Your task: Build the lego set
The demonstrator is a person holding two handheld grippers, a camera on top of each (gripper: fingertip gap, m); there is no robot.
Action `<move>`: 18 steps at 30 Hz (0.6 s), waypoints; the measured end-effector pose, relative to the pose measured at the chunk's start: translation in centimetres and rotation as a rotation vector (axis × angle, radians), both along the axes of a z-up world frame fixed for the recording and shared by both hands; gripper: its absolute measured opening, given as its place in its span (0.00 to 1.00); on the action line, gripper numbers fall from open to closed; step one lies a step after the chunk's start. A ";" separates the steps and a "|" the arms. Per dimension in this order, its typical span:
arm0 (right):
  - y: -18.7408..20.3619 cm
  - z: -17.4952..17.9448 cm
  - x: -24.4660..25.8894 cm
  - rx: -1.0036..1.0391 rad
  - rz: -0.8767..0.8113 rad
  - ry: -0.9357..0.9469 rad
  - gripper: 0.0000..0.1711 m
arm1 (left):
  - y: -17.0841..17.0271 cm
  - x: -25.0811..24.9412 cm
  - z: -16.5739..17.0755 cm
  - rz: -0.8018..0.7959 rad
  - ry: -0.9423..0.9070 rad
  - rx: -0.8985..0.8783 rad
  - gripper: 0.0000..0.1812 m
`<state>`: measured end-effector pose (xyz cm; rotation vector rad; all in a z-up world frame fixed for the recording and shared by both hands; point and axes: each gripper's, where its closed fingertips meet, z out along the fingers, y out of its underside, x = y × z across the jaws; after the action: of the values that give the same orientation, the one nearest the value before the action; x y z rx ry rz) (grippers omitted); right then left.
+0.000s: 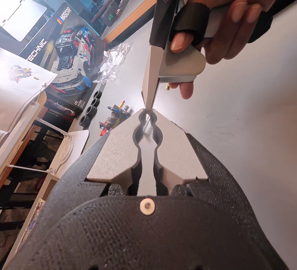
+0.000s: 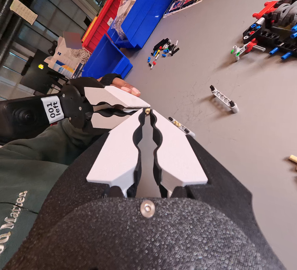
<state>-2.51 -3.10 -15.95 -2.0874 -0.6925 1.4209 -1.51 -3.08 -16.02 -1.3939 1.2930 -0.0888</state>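
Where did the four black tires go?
In the left wrist view, the four black tires sit in a row on the grey table, left of the half-built model and right beside the set's box.

Loose beam (image 2: 224, 99) beside model (image 2: 276, 26)

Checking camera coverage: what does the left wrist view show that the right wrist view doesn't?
Left wrist view only: the set's box leaning at the table's far side, four black tyres in a row, a crumpled clear bag, the instruction booklet.

Right wrist view only: blue bins, a pile of small loose parts, a grey beam with black pins, a second beam beside the fingers.

Both: the grey table, the partly built model, and the left gripper and right gripper tip to tip around a small tan pin.
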 end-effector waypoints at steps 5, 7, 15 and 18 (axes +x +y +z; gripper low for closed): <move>-0.2 0.5 0.1 0.067 0.052 0.002 0.02 | -0.2 0.1 0.5 -0.034 -0.087 -0.079 0.03; -0.3 1.3 0.1 0.144 0.126 -0.013 0.02 | -0.4 0.0 1.0 -0.072 -0.176 -0.174 0.06; -0.2 2.1 0.8 0.644 0.567 -0.357 0.02 | 0.2 -2.0 -4.2 -0.109 -0.182 -0.641 0.14; -0.2 -0.4 0.5 0.736 0.713 -0.517 0.02 | 0.2 -2.1 -6.3 -0.090 -0.090 -0.657 0.14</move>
<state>-1.99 -3.30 -16.38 -1.6340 -1.9640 0.6825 -3.61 -2.90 -22.32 -1.8506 1.3057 -0.6799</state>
